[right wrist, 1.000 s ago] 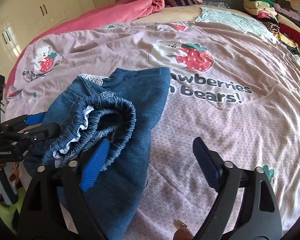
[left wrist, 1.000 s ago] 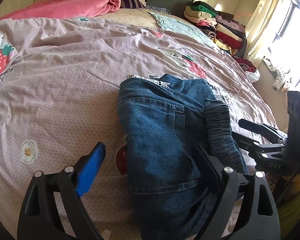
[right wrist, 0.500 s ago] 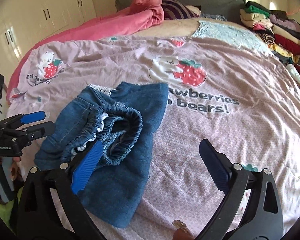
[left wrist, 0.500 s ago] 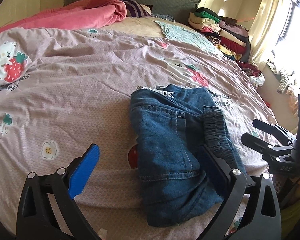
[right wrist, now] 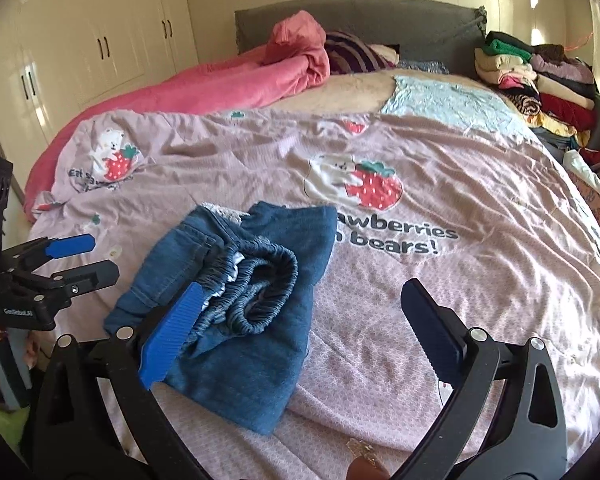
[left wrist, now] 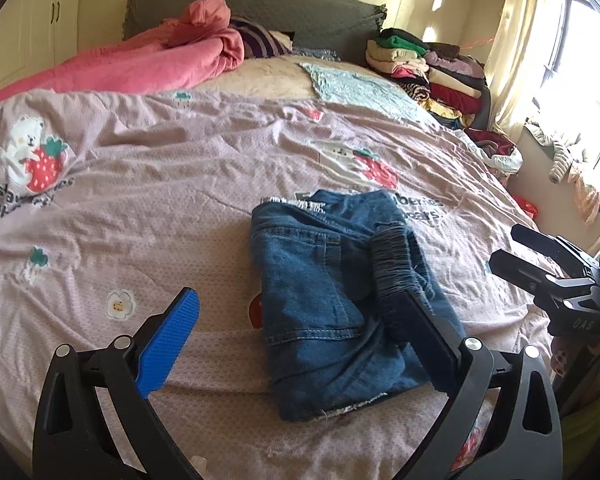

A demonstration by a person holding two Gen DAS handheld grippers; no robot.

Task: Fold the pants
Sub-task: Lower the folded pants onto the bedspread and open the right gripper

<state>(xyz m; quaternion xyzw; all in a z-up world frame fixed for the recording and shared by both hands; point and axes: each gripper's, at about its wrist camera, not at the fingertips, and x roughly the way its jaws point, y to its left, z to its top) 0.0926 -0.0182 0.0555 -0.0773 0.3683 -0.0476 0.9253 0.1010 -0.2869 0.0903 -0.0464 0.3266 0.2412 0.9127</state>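
Observation:
Folded blue jeans [left wrist: 320, 300] lie on the pink strawberry-print quilt [left wrist: 160, 200], with the gathered elastic waistband [left wrist: 392, 260] on top at their right side. My left gripper [left wrist: 288, 304] hovers open in front of them, its pads clear of the cloth. In the right wrist view the same jeans [right wrist: 256, 360] sit at lower left, waistband [right wrist: 260, 280] curled open. My right gripper [right wrist: 302, 292] is open above the quilt, nothing between its fingers. Each gripper shows in the other's view: right gripper [left wrist: 506, 246], left gripper [right wrist: 100, 258].
A rumpled pink duvet [left wrist: 148, 64] and a grey headboard [left wrist: 260, 4] lie at the far end. Stacks of folded clothes [left wrist: 428, 68] fill the far right corner. A pale blue cloth [right wrist: 452, 100] lies beyond the quilt. White wardrobes [right wrist: 92, 40] stand left, a curtained window [left wrist: 560, 60] right.
Both grippers have pulled back and risen away from the jeans, their jaws a little wider. The jeans stay put on the quilt and look smaller and farther off.

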